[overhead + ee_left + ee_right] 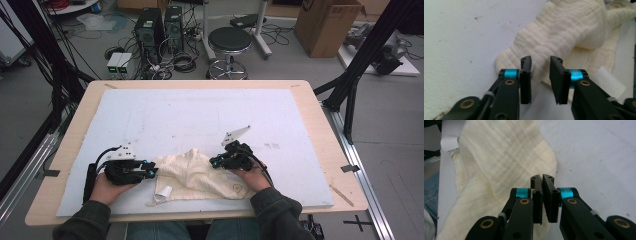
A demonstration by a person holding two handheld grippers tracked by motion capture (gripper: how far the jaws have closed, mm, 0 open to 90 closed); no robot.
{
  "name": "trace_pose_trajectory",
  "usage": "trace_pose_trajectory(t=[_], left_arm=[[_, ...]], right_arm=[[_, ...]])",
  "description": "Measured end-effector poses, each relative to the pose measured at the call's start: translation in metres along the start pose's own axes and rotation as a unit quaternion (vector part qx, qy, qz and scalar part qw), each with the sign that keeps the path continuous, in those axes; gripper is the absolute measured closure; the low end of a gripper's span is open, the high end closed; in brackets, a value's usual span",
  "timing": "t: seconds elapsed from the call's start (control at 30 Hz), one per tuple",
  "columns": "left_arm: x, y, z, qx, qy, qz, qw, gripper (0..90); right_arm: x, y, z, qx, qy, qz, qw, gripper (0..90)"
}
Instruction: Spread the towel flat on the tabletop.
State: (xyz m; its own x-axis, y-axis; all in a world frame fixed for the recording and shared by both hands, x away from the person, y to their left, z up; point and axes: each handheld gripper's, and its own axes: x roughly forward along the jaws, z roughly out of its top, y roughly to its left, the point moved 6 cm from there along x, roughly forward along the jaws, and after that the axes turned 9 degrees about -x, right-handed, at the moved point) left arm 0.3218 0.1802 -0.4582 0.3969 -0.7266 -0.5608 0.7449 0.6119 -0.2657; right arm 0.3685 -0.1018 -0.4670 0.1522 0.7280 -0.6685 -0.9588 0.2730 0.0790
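We see the cream muslin cloth (192,175) bunched on the tabletop (200,115) between both tongs: left tongs (541,65) parted around its edge, right tongs (541,180) pinched on a fold.

Cream cloth (192,172) with fine woven grid and white tag (164,191); pale blue mat (200,115); black grippers, turquoise bands.

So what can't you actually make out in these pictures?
- Whether the right hand-held gripper pinches the cream cloth: right gripper view, its nearly closed jaws hide the contact.
- What kind of garment the cloth is: high view, it lies bunched.
- Print on the white tag: high view, too small; left gripper view, blurred.
- The cloth's near edge: right gripper view, cut off at the bottom.
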Motion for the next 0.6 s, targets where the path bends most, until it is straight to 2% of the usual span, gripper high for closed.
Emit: trace_pose_trajectory(t=[0.1, 0.17, 0.23, 0.3, 0.33, 0.37, 0.47, 0.6], left_arm=[[-0.004, 0.002, 0.009, -0.004, -0.019, 0.005, 0.9998, 63.2], [-0.005, 0.007, 0.015, -0.014, -0.030, 0.009, 0.9994, 62.5], [-0.004, 0.014, 0.019, -0.028, -0.038, 0.023, 0.9986, 62.7], [0.003, 0.020, 0.020, -0.040, -0.029, 0.039, 0.9980, 62.8], [0.008, 0.024, 0.018, -0.039, -0.014, 0.054, 0.9977, 62.6], [0.011, 0.024, 0.017, -0.038, -0.004, 0.055, 0.9977, 62.1], [0.021, 0.027, 0.013, -0.036, 0.024, 0.064, 0.9970, 59.7], [0.030, 0.027, 0.011, -0.039, 0.040, 0.067, 0.9962, 61.1]], right_arm=[[-0.006, 0.002, 0.000, -0.007, -0.007, -0.003, 0.9999, 87.1], [-0.010, 0.003, 0.000, -0.007, -0.006, -0.005, 0.9999, 87.2], [-0.015, 0.003, -0.001, -0.013, -0.004, -0.011, 0.9998, 87.1], [-0.021, 0.001, -0.002, -0.018, -0.003, -0.019, 0.9997, 87.2], [-0.023, 0.001, -0.002, -0.017, 0.000, -0.021, 0.9996, 87.2], [-0.027, -0.001, -0.004, -0.023, 0.000, -0.032, 0.9992, 87.2], [-0.037, -0.004, -0.009, -0.018, -0.001, -0.041, 0.9990, 87.2], [-0.049, -0.010, -0.018, -0.005, -0.006, -0.054, 0.9985, 87.3]])
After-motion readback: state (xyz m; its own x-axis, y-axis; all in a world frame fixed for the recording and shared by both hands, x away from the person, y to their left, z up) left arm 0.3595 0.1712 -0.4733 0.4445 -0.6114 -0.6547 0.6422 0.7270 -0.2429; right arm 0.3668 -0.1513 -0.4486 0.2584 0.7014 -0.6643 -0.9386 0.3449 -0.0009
